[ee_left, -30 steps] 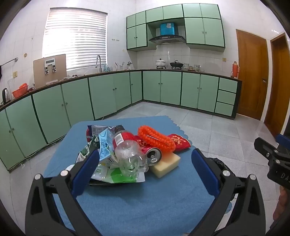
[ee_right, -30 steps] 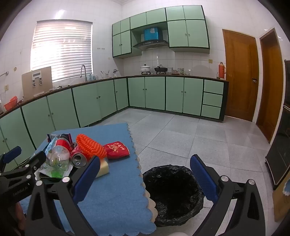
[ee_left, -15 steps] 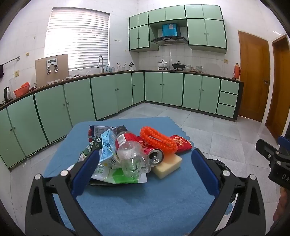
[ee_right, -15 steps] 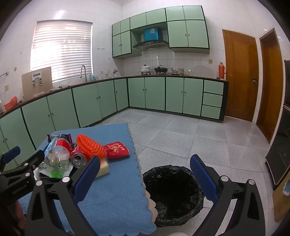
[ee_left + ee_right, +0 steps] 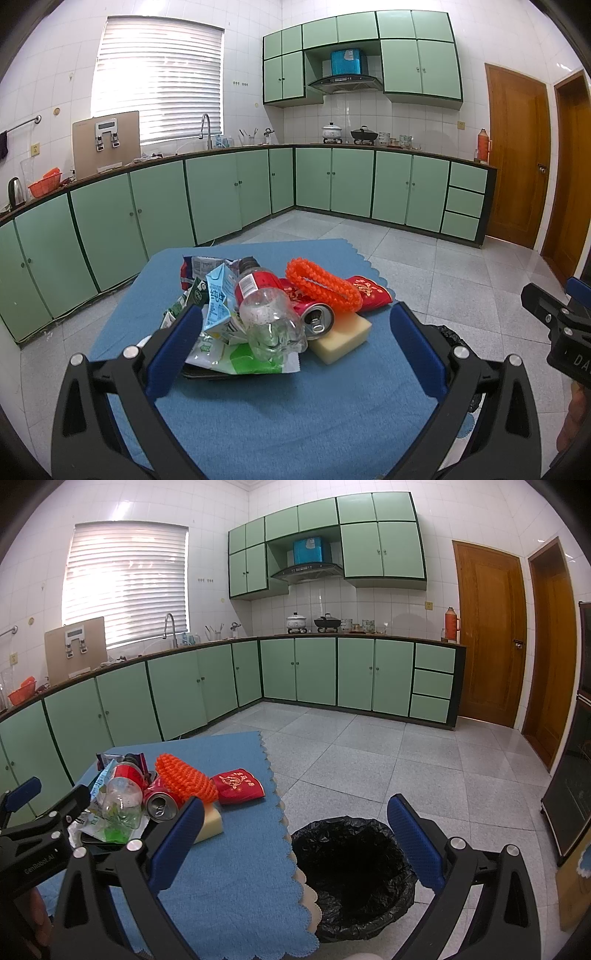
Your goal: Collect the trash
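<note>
Both grippers, left gripper (image 5: pixel 295 343) and right gripper (image 5: pixel 295 834), hold fingers wide apart, gripping nothing. At 12 o'clock from the left: clear plastic bottle (image 5: pixel 271 325), drink can (image 5: pixel 317 319), yellow sponge (image 5: pixel 341 338), orange braided ring (image 5: pixel 323 290). Black-lined bin (image 5: pixel 354 875) stands at the tablecloth's (image 5: pixel 236 878) 3 o'clock edge.

A bench (image 5: pixel 295 417) draped in a blue cloth with a scalloped edge is carrying a heap of trash. Taking the yellow sponge (image 5: pixel 341 338) as the landmark: a red can (image 5: pixel 314 321) is lying just left of it, a clear plastic bottle (image 5: pixel 271 321) further left, and crumpled cartons and wrappers (image 5: pixel 218 332) beyond that. An orange braided ring (image 5: pixel 323 290) is resting on the sponge's far side, with a red packet (image 5: pixel 369 291) behind it. On the tiled floor (image 5: pixel 369 760) right of the bench, a black-lined bin (image 5: pixel 354 871) is standing.
</note>
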Available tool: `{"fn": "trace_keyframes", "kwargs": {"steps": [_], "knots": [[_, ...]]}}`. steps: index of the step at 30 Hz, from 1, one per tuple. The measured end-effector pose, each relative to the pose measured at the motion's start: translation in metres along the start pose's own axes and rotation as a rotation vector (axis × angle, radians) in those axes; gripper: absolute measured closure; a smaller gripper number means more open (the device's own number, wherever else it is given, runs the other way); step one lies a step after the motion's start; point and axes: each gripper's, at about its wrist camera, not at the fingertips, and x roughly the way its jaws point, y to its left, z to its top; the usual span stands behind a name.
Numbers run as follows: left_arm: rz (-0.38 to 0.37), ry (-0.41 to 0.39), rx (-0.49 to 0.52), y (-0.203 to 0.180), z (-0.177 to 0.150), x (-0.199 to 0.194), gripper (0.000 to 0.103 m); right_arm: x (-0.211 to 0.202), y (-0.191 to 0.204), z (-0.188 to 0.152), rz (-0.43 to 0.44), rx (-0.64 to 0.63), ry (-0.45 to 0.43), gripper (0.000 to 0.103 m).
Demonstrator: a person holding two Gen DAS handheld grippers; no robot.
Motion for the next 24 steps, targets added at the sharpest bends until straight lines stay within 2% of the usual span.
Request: {"fn": "trace_keyframes", "kwargs": {"steps": [24], "knots": [[-0.001, 0.003, 0.000, 0.0004, -0.0002, 0.0013, 0.005, -0.0002, -0.0011, 0.0005, 0.001, 0.001, -0.001, 0.006]]}}
